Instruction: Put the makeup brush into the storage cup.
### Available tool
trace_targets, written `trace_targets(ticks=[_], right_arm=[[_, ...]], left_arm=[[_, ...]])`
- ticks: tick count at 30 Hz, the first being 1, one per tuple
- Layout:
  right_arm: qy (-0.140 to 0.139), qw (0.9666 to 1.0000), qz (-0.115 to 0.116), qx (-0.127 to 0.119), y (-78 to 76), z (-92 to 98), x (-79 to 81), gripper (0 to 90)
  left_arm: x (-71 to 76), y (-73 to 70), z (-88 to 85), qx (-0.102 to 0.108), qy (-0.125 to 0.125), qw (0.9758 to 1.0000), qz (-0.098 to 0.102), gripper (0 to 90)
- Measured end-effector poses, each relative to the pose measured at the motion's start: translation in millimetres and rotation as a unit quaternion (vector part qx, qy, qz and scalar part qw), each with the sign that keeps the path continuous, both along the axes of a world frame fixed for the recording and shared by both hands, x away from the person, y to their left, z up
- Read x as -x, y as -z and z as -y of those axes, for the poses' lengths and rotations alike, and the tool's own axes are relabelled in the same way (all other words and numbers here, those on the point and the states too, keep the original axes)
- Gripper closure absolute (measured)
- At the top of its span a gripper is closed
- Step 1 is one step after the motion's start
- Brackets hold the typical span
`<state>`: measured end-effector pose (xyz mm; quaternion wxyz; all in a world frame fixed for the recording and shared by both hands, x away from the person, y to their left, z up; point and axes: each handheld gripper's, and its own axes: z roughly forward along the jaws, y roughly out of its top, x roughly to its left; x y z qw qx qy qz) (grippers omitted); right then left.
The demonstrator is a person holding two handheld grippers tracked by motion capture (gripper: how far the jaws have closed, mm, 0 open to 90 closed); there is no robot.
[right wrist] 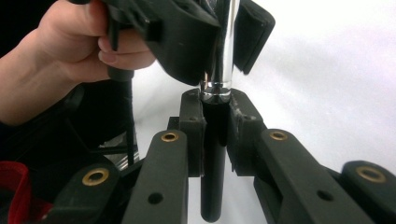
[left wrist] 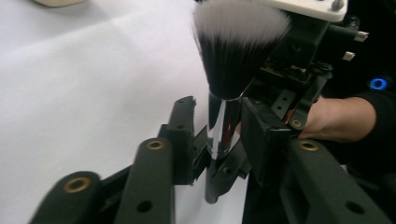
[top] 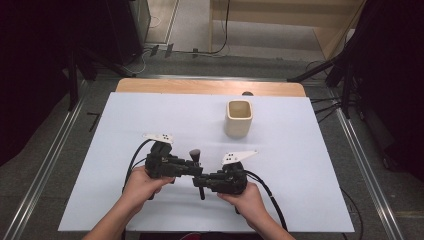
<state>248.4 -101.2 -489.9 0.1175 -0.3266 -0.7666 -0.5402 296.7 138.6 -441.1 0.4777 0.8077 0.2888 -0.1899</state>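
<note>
A handover of the black-bristled, white-tipped makeup brush with chrome ferrule and black handle (left wrist: 232,70) appears to be in hand, near the person's side of the cream square ceramic cup (top: 238,118). The right gripper (right wrist: 215,109) clamps its black handle; the left gripper (left wrist: 218,123) has loosened, its jaws flanking the ferrule without pressing. Next, the left should back clear so the right can carry the brush to the cup.

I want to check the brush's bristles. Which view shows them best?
The left gripper view: the brush bristles fan out large, black with white tips. The high view shows the brush small between both grippers. The right gripper view shows its black handle and chrome ferrule.
</note>
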Motion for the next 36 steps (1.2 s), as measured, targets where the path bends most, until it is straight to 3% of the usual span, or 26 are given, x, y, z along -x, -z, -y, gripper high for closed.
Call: trace_targets(ticks=[3, 10, 12, 14, 20, 36], right_arm=[[0.000, 1.0000, 0.004, 0.002, -1.4, 2.5, -0.1, 79.8], [0.010, 0.9999, 0.005, 0.007, -2.5, 7.3, -1.5, 79.8], [0.013, 0.9999, 0.004, 0.009, -2.4, 8.3, -2.3, 79.8], [0.015, 0.9998, 0.001, 0.013, -2.4, 9.7, -3.3, 79.8], [0.028, 0.9992, 0.002, 0.027, -2.5, 13.8, -5.2, 79.8], [0.049, 0.9971, 0.009, 0.057, -7.1, 21.4, -12.5, 79.7]], left_arm=[[1.5, -3.9, -1.5, -0.003, -0.005, 0.9999, 0.014, 53.1], [1.5, -5.9, -6.8, -0.020, -0.020, 0.9988, 0.041, 40.3], [1.0, -5.6, -8.4, -0.020, -0.022, 0.9987, 0.040, 38.0], [0.6, -5.5, -10.2, -0.019, -0.020, 0.9989, 0.039, 37.6], [1.5, -4.8, -15.0, -0.033, -0.029, 0.9972, 0.062, 34.6], [6.6, 2.7, -18.9, -0.095, -0.036, 0.9902, 0.096, 30.8]])
